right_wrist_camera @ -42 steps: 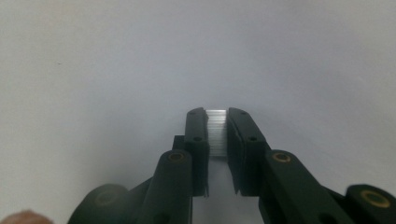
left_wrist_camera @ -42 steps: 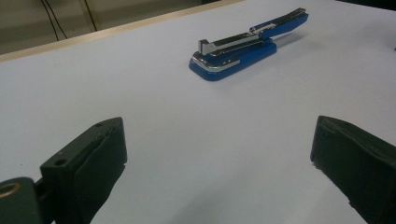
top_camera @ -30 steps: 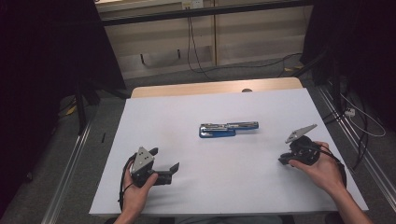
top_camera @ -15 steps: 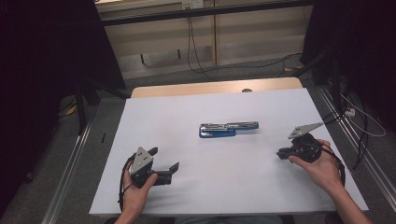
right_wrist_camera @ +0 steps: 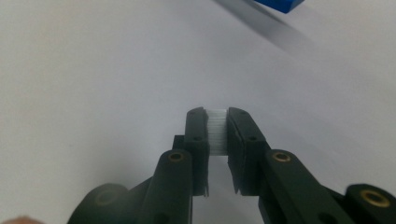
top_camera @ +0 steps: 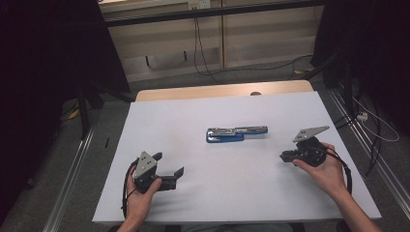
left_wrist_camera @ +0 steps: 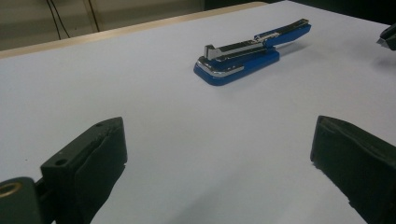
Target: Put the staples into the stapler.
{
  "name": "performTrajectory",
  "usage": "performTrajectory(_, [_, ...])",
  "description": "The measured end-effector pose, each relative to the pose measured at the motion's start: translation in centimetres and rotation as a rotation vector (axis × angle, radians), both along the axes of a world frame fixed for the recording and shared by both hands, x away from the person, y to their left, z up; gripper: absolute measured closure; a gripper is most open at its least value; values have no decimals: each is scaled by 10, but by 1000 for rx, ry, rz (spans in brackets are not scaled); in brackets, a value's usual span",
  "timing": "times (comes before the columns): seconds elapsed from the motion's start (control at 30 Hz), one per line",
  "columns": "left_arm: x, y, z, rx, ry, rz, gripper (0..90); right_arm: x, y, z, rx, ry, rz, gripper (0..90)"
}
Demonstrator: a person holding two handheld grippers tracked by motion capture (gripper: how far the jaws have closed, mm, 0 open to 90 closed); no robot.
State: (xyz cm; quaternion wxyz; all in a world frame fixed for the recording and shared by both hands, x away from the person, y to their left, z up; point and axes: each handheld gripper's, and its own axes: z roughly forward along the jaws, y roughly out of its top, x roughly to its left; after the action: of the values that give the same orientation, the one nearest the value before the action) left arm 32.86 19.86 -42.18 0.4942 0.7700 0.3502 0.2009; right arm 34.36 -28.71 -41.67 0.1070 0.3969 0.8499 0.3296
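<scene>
I can read no text, label, brand or number on anything in these views.

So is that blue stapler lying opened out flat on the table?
Yes, the stapler lies with its top arm swung back in line with its base, flat on the white table.

Left gripper (top_camera: 169, 175) is held low at the near left by the left hand (top_camera: 140, 198), jaws spread wide. Right gripper (top_camera: 286, 156) is held at the near right by the right hand (top_camera: 326, 169), jaws closed on a thin white strip (right_wrist_camera: 216, 130).
</scene>
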Motion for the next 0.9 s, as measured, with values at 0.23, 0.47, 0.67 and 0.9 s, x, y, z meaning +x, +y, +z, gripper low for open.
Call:
performTrajectory(0.23, [1,2,0,3,0,21,37,5,5,1,30,-4,17,793])
performTrajectory(0.47, [0,3,0,2,-3,23,37,11,11,6,44,-39,32,793])
performTrajectory(0.67, [1,2,-1,8,-2,17,37,16,18,12,54,-54,52,794])
performTrajectory(0.9, [1,2,0,9,-4,17,37,24,27,13,80,-50,76,793])
